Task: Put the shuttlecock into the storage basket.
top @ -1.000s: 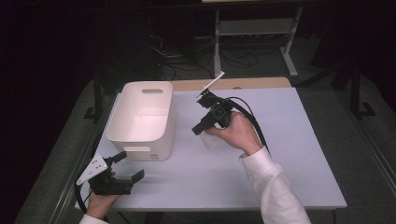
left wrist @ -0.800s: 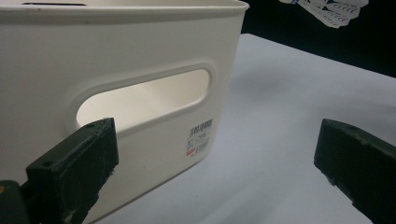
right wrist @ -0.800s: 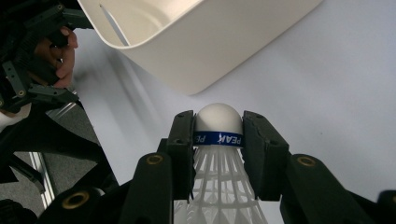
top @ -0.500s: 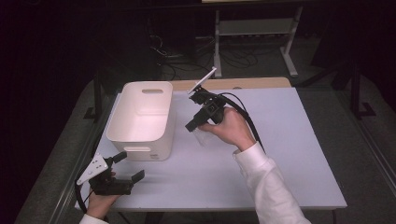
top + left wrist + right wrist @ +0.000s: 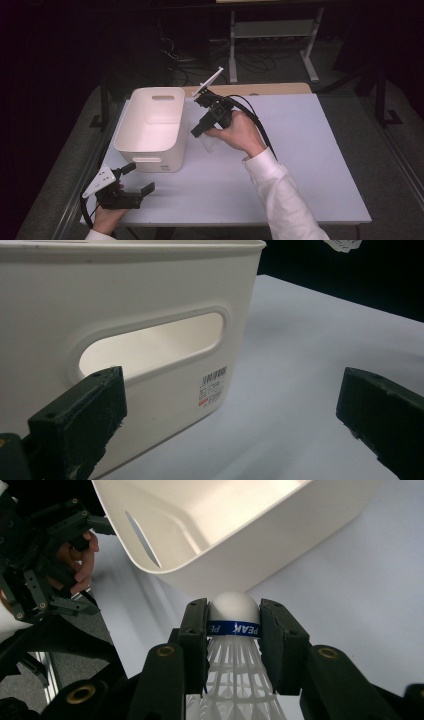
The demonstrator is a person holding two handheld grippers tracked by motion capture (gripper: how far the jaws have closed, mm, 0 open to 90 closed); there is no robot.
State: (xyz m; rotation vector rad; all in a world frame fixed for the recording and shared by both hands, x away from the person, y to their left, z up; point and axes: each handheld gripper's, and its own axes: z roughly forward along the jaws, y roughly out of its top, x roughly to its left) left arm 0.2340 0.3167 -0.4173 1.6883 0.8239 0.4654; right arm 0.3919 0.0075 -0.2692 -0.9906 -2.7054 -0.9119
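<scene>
Dark room w/ cables and a metal rack behind; pale bench (image 5: 310, 150) fills the middle of the high view. White bin (image 5: 152, 127) stands on the bench's left half, open top up, handle slots in its short walls. Right claw (image 5: 198, 132) hangs just off the bin's right wall, above the bench surface, pointing down and toward the bin, w/ its grey plate tilted up behind it and black cable looping back over the white sleeve. A pale, see-through shape sits under that hand, too blurred here to make out. Left claw (image 5: 141, 179) is at the near left corner of the bench, close to the bin's near wall, jaws wide apart, nothing between them. Left gripper view: both black jaws stand far apart, empty; bin (image 5: 150, 315) is right ahead, its handle slot and a small printed label facing the cam, bench (image 5: 310, 365) running off to the right. Right gripper view: right claw (image 5: 234, 627) is clamped on a shuttlecock (image 5: 234, 612), pads pressing both sides of the white cork at its blue band, feather skirt running back toward the cam. Bin (image 5: 225, 525) is just beyond the cork tip, rim tilted across the frame; cork is outside the bin, over the bench. Other hand w/ its claw shows at the far left.
</scene>
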